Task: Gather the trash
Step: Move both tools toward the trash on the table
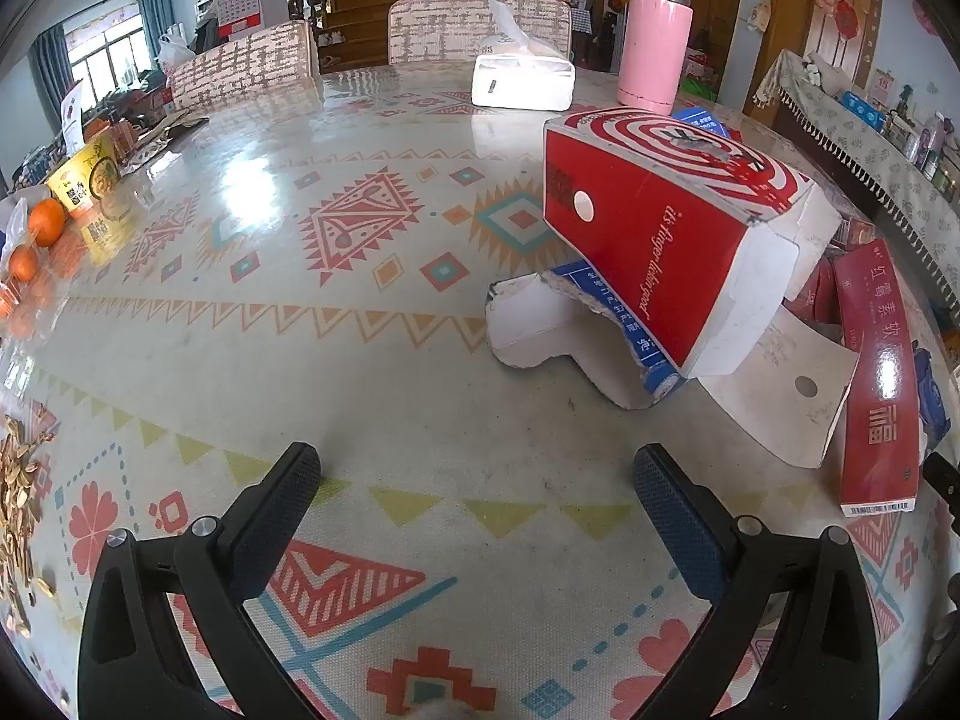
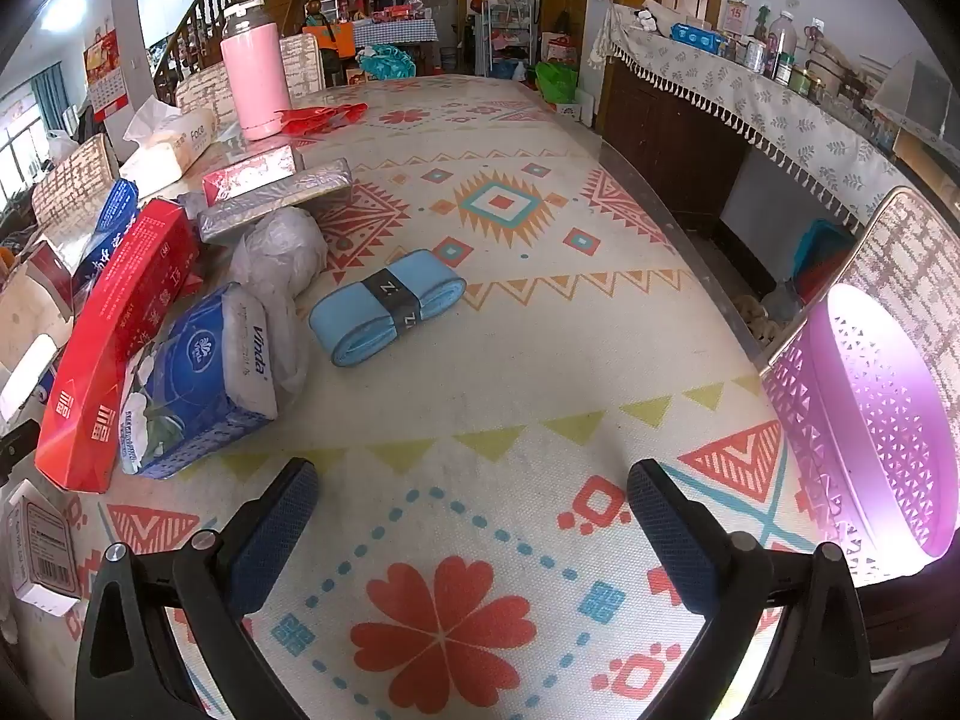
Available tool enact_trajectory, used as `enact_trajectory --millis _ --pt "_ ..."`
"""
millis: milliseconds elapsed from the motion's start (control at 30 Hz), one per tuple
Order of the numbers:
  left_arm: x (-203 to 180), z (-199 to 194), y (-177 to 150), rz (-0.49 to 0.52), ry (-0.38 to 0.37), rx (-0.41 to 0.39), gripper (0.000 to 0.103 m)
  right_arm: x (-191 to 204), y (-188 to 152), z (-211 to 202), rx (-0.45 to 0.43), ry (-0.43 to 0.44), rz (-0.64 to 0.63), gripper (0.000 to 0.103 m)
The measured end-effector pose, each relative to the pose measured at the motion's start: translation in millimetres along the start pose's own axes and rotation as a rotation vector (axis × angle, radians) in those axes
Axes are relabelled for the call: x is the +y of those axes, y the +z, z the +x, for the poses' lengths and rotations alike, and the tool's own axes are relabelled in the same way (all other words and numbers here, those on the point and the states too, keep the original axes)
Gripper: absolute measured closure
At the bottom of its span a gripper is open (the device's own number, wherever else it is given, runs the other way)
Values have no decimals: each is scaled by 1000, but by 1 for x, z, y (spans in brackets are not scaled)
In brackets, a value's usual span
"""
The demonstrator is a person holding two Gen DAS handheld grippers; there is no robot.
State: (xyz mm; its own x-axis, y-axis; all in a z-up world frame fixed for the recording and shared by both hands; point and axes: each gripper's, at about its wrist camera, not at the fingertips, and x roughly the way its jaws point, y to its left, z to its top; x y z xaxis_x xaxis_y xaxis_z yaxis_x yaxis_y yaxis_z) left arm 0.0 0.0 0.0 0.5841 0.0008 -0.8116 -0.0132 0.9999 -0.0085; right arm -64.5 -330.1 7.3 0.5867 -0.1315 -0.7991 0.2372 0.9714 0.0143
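Note:
In the left wrist view, a torn red-and-white carton [image 1: 666, 252] lies on flattened white and blue cardboard [image 1: 558, 324], ahead and right of my open, empty left gripper [image 1: 477, 480]. A long red box [image 1: 879, 384] lies at the right. In the right wrist view, my right gripper [image 2: 474, 492] is open and empty above the patterned tablecloth [image 2: 510, 396]. A blue rolled band [image 2: 387, 306] lies ahead. A blue Vinda tissue pack [image 2: 198, 378], a crumpled white wrapper [image 2: 279, 255] and the long red box [image 2: 114, 348] lie to the left. A pink perforated basket [image 2: 876, 414] stands at the right table edge.
A pink flask [image 1: 654, 42] and a white tissue pack [image 1: 522, 81] stand at the far side. Oranges [image 1: 45, 222], a yellow noodle cup [image 1: 90, 174] and seed shells [image 1: 18, 498] line the left edge. Flat red and grey packets [image 2: 276, 192] lie behind the wrapper. Chairs surround the table.

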Motion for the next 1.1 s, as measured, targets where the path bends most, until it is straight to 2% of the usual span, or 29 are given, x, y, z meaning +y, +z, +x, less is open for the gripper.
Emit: enact_trajectory --millis 200,400,733,867,967,1067,1100 --pt "3 4 7 -10 -6 39 0 -2 1 0 11 8 -14 0" --pt "4 2 3 6 -17 41 0 -1 4 3 73 23 -33 0" --pt "-2 -12 -15 20 -13 36 0 3 -1 1 67 19 -44 0" --pt "-1 -16 -19 39 -36 54 0 0 -6 -6 62 4 -16 0" --pt "5 -26 -28 15 -75 33 0 0 -16 -30 -17 -1 -19 3" --pt "11 -46 -36 -13 -60 -40 0 3 -28 -71 -161 -19 -26 3" --pt "11 -57 -40 -7 -47 -72 0 3 -35 -94 -246 -16 -17 3"
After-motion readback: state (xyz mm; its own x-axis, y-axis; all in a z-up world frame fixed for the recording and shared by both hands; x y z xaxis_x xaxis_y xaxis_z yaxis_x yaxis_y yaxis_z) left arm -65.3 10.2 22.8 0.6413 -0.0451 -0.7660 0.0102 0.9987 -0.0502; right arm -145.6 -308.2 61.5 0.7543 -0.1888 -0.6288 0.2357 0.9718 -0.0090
